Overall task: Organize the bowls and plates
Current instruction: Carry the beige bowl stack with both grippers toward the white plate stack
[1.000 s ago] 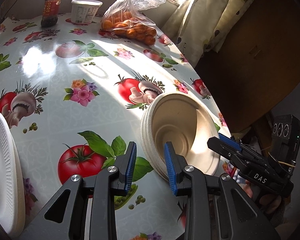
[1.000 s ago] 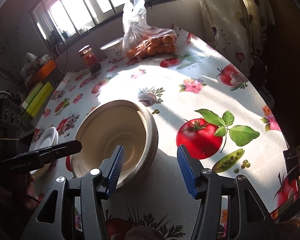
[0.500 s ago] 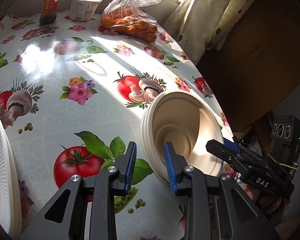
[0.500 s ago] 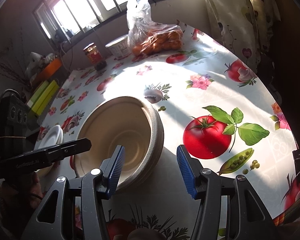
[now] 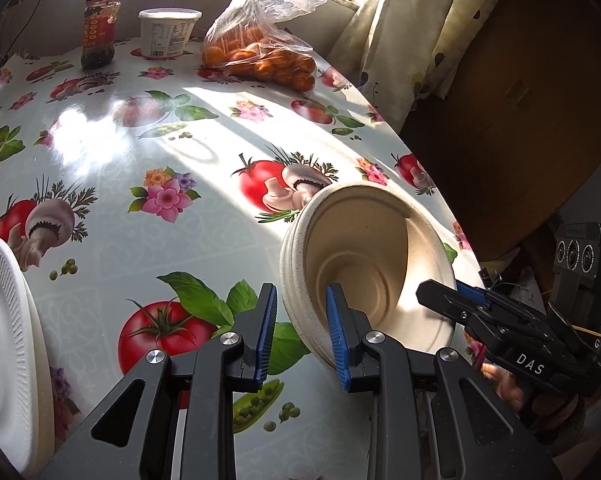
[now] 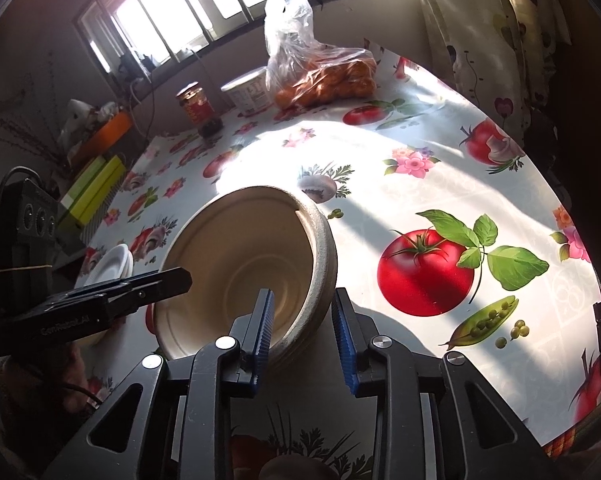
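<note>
In the left wrist view, the left gripper had just been closing on the near rim of the stack of beige bowls; its fingers now stood narrower than a second earlier, one inside the top bowl and one outside the stack wall, though whether the pads pressed the rim could not be told. The stack stood tilted near the right edge of the bench, on a cloth printed with tomatoes, mushrooms and flowers. The right gripper reached in over the far rim, its body marked "DAS". A stack of white plates lay at the left edge; a red-labelled jar, a white tub and a bag of oranges stood at the far side, their print too small to read. In the right wrist view, the right gripper had closed markedly, its fingers straddling the stack with the rim between them, contact unclear. The left gripper entered from the left, its lettering blurred. The white plates lay beyond it.
</note>
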Action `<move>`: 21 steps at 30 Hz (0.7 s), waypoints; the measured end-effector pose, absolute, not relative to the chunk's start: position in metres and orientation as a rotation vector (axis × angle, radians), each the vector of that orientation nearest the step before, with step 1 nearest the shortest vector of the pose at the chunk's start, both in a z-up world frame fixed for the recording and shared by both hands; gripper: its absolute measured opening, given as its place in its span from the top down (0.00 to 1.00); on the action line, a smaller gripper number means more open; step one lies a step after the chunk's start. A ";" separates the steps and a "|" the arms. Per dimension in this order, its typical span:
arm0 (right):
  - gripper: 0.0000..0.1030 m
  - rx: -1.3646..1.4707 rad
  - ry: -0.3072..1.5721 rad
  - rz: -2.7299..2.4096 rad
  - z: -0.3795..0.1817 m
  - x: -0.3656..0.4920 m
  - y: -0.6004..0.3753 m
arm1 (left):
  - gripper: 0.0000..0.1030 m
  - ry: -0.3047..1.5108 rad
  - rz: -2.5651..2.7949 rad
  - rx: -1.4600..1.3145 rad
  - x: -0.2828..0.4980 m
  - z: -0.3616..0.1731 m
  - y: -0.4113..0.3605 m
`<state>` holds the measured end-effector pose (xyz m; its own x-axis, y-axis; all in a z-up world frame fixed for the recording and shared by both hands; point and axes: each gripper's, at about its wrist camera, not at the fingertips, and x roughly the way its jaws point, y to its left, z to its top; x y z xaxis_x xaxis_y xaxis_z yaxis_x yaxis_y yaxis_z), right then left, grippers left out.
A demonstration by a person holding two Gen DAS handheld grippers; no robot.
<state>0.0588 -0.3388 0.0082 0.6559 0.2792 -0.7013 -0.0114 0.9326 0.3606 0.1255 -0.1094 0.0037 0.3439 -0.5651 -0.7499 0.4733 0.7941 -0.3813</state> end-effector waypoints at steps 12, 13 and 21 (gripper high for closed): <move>0.73 0.344 0.842 0.164 0.007 0.059 -0.339 | 0.78 1.000 -0.660 -0.083 0.124 0.005 -0.111; 0.73 0.343 0.842 0.164 0.008 0.059 -0.339 | 0.78 1.000 -0.659 -0.083 0.124 0.005 -0.111; 0.74 0.341 0.841 0.164 0.008 0.060 -0.339 | 0.78 0.999 -0.655 -0.080 0.124 0.005 -0.111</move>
